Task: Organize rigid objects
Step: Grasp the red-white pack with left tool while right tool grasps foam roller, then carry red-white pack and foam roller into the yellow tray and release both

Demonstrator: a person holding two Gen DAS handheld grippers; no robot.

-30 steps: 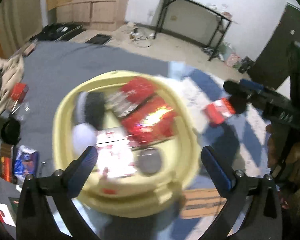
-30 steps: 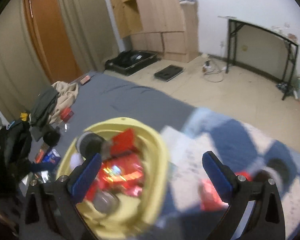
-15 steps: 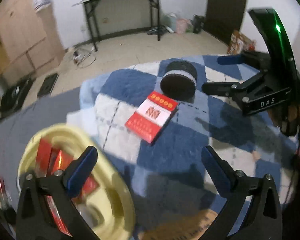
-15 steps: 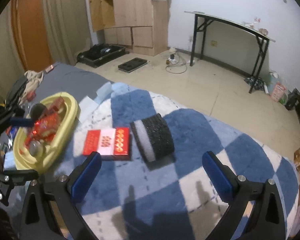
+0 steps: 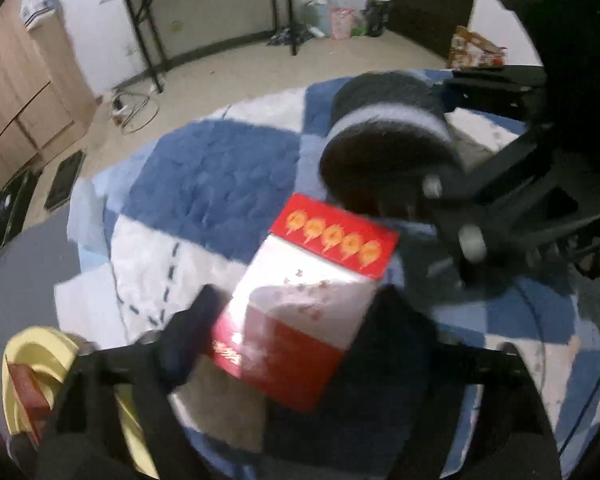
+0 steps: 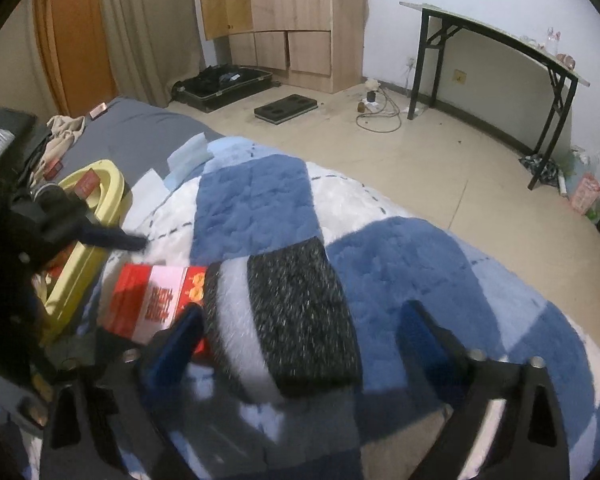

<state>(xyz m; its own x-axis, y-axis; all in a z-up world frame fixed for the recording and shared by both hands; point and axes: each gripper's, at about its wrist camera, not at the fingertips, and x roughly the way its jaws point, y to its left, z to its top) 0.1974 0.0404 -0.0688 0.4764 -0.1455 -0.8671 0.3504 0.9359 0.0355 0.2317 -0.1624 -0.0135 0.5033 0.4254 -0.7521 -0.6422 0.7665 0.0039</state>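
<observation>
A red and white flat box lies on the blue and white checked blanket. My left gripper is open with a finger on each side of the box's near end. The box also shows in the right wrist view. A black and white cylinder lies beside the box; it also shows in the left wrist view. My right gripper is open and straddles the cylinder. A yellow tub holding red boxes sits at the left.
The blanket lies on a grey bed with clothes and small items at its far left. Beyond are a tiled floor, a black table, a wooden cabinet and an open suitcase.
Both grippers have moved in close and low: the left from above the tub to around the red and white box, the right down around the cylinder. Both stay open.
</observation>
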